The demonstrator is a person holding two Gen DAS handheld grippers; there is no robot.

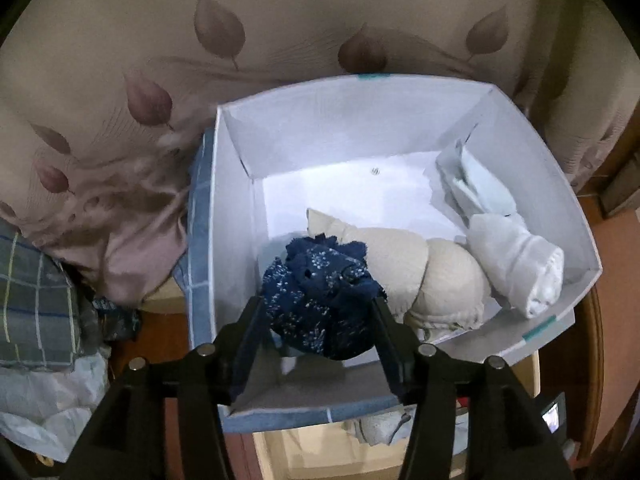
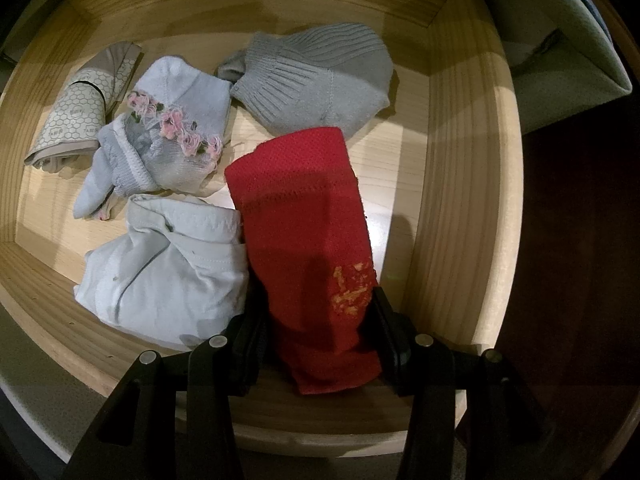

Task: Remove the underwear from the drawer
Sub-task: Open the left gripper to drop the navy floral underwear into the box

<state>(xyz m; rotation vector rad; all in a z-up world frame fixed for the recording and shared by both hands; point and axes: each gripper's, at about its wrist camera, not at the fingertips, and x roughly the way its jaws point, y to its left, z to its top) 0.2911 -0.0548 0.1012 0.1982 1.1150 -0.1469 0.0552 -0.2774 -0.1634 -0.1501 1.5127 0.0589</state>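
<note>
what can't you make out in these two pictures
- Left wrist view: whether the left gripper pads press the navy cloth between them; the cloth bulges over them.
- Left wrist view: the near inside of the white box, hidden by the gripper.
- Right wrist view: the lower end of the red cloth, covered by the right gripper and shadow.
- Right wrist view: the drawer front, cut off by the edge.
</note>
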